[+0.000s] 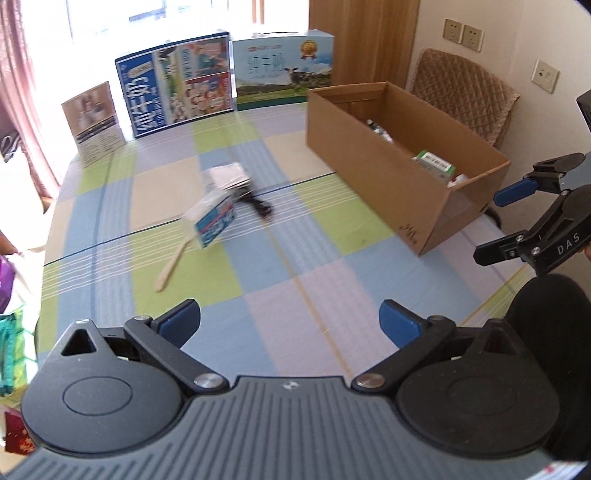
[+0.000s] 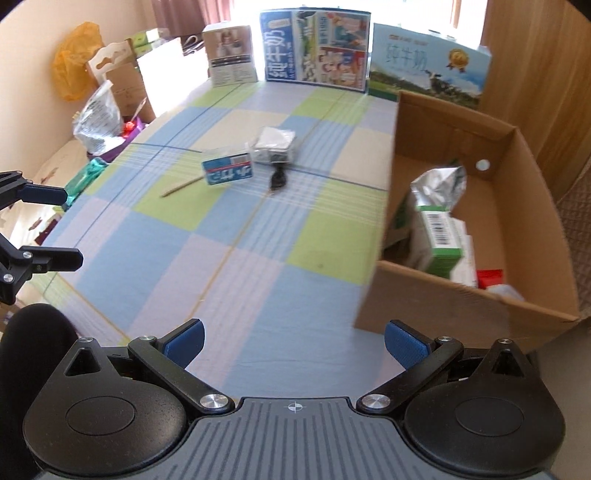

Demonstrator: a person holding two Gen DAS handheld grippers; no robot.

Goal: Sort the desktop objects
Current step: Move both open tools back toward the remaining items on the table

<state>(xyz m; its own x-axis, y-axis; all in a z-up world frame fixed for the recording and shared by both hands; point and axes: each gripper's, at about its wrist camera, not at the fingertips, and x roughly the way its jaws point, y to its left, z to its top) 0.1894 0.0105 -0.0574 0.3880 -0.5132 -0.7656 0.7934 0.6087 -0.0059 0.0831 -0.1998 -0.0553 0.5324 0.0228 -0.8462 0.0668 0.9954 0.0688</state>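
While both grippers hover wide open and empty, the left gripper [image 1: 290, 321] and right gripper [image 2: 293, 343] face a blue carton [image 1: 214, 219], wooden stick [image 1: 173, 264] and black cable [image 1: 258, 206] mid-table, seemingly awaiting pickup; only the right view reveals the cardboard box's [image 2: 461, 306] sorted contents at right.

Bright daylight from blown-out far window [image 1: 159, 22], motion blur, fisheye-bent edges
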